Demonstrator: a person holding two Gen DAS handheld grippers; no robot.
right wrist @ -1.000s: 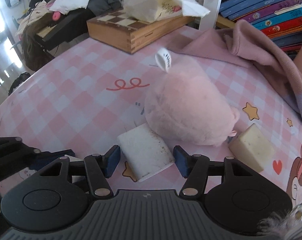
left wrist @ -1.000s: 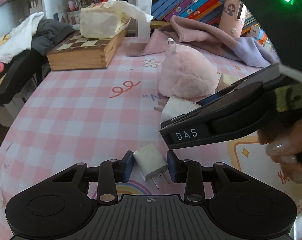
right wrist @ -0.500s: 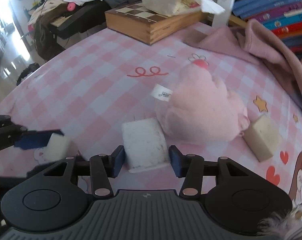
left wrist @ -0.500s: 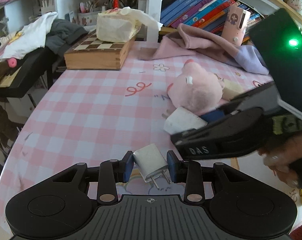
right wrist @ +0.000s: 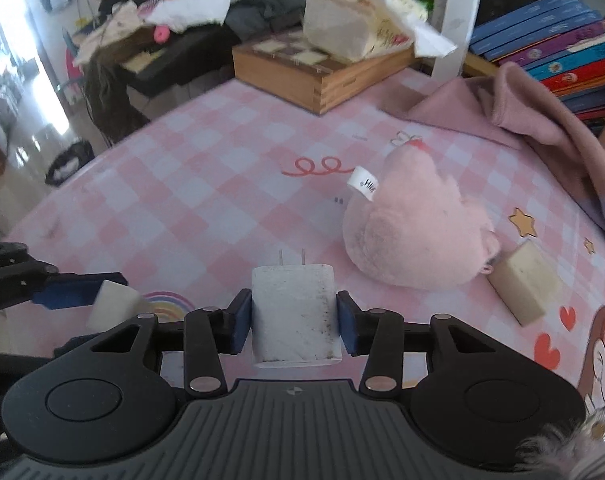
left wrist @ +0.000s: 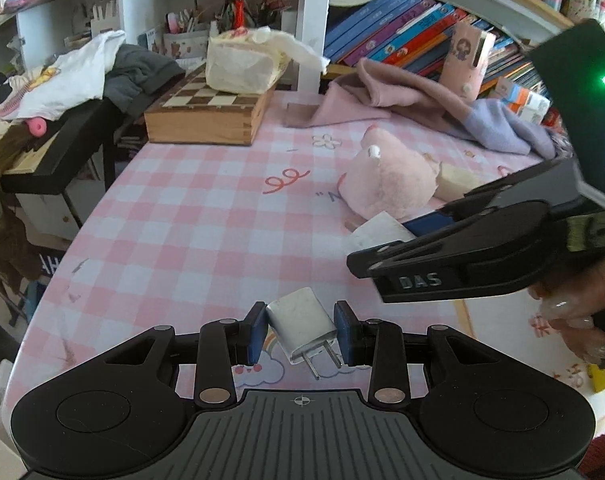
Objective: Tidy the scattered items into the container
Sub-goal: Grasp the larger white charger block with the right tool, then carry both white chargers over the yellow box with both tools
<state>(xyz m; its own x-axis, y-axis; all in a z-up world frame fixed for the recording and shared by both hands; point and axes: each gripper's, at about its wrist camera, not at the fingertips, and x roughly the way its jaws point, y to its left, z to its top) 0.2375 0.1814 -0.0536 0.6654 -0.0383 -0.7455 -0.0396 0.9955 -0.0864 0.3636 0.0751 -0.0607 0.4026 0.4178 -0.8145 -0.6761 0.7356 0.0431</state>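
My left gripper is shut on a small white plug adapter, prongs toward the camera, held above the pink checked tablecloth. My right gripper is shut on a larger white charger block, prongs pointing away, lifted off the table. It also shows in the left wrist view. A pink plush toy lies on the table ahead of the right gripper, with a cream block beside it. The left gripper with its adapter shows at the left of the right wrist view. No container is in view.
A wooden chess box with a tissue pack on top stands at the far left. A pink-and-lilac cloth lies at the back right below a row of books. A cluttered side desk stands beyond the table's left edge.
Both grippers have risen and drawn back from the table. The right gripper closed on the large charger block and lifted it from beside the plush. The left still holds the small adapter.
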